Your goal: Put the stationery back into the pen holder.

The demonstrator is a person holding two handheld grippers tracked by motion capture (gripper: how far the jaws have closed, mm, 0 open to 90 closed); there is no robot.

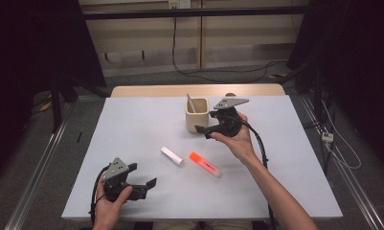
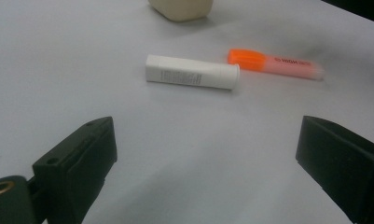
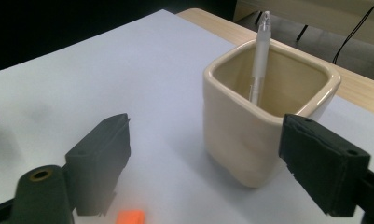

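White-topped rectangular table (image 1: 132, 124); cream ceramic square cup (image 1: 197, 114) far-centre, pen (image 3: 260, 56) inside; right gripper (image 1: 212, 131) released beside it, could topple it; left gripper (image 1: 146, 184) released near-left; orange highlighter (image 1: 206, 164), white plastic tube (image 1: 172, 155) centre

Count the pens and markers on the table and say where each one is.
2. A white pen stands in the cream cup. An orange highlighter lies flat mid-table, right of a white tube. The cup's depth could hide more.
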